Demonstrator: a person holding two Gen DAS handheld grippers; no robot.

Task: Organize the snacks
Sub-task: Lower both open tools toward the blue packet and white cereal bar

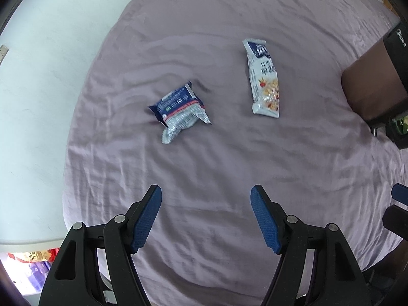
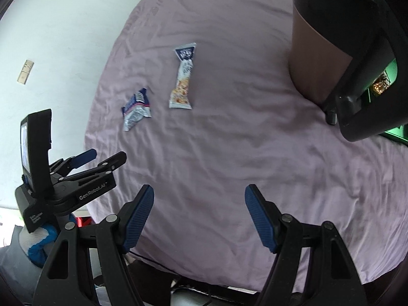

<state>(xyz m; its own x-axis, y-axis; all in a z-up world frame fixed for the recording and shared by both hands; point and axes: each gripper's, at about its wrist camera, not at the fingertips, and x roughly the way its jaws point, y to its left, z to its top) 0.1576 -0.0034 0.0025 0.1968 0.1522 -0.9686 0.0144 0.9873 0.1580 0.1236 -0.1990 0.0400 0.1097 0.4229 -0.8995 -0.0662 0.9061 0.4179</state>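
The left gripper (image 1: pixel 206 216) and right gripper (image 2: pixel 199 215) were matte black, with blue ribbed pads on the fingers (image 2: pixel 139 216) and silver pivot screws. White "GenRobot.AI" lettering marked the left body; a smaller label looked too blurred to read.

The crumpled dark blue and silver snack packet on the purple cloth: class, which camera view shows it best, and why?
The left wrist view shows the crumpled dark blue and silver snack packet best: nearer the centre, larger, its printed face and red stripe visible, though slightly blurred. The right wrist view shows it smaller and off to the left, with little print detail.
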